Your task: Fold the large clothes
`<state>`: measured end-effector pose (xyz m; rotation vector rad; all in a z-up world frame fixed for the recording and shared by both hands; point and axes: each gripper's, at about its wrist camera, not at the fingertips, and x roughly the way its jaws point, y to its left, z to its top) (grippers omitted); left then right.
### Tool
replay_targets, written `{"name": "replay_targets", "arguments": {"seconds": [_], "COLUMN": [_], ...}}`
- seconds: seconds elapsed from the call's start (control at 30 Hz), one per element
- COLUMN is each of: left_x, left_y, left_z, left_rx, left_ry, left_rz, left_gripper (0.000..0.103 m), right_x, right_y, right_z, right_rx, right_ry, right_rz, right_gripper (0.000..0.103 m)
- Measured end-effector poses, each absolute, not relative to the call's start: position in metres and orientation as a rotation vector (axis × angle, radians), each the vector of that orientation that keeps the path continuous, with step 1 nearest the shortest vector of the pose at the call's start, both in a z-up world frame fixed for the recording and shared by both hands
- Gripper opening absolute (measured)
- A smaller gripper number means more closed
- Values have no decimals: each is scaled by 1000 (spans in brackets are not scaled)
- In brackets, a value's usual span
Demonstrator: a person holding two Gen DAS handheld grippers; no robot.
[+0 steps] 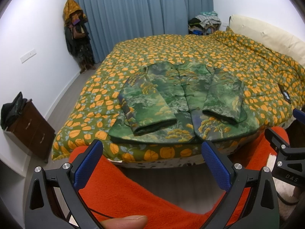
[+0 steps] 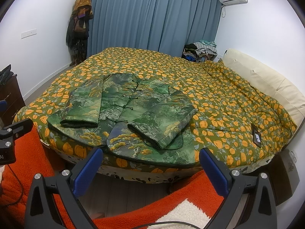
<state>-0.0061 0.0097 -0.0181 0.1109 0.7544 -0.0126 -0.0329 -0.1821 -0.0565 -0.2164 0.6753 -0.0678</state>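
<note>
Left gripper [image 1: 152, 148] spread wide, nothing between the blue pads [image 1: 88, 164], held over orange fleece [image 1: 122, 187] short of the bed edge. Right gripper [image 2: 151, 156] likewise apart and empty, poised above bare floor and the same fleece. Straight ahead of both, just past the fingertips: green landscape-print jacket [image 1: 183, 99], front up at the near edge of the bed, knot buttons fastened down the middle, both sleeves folded inward over the body. Beneath it, an orange-flowered quilt [image 1: 171, 53]. Farther off to the right, a cream headboard [image 2: 266, 80]; beyond the bed, blue curtains [image 2: 152, 19].
</note>
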Motion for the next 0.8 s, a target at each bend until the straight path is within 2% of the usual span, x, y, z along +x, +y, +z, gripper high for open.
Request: {"name": "replay_targets", "arguments": {"seconds": [0.8], "left_x": [-6], "left_y": [5], "left_z": [-20], "left_rx": [123], "left_ry": [763], "left_rz": [-17], "left_gripper": [103], "right_x": [-33], "right_y": [-181], "right_z": [-57], "right_rx": [-218], "right_ry": [678], "right_rz": [-68], "right_gripper": [103]}}
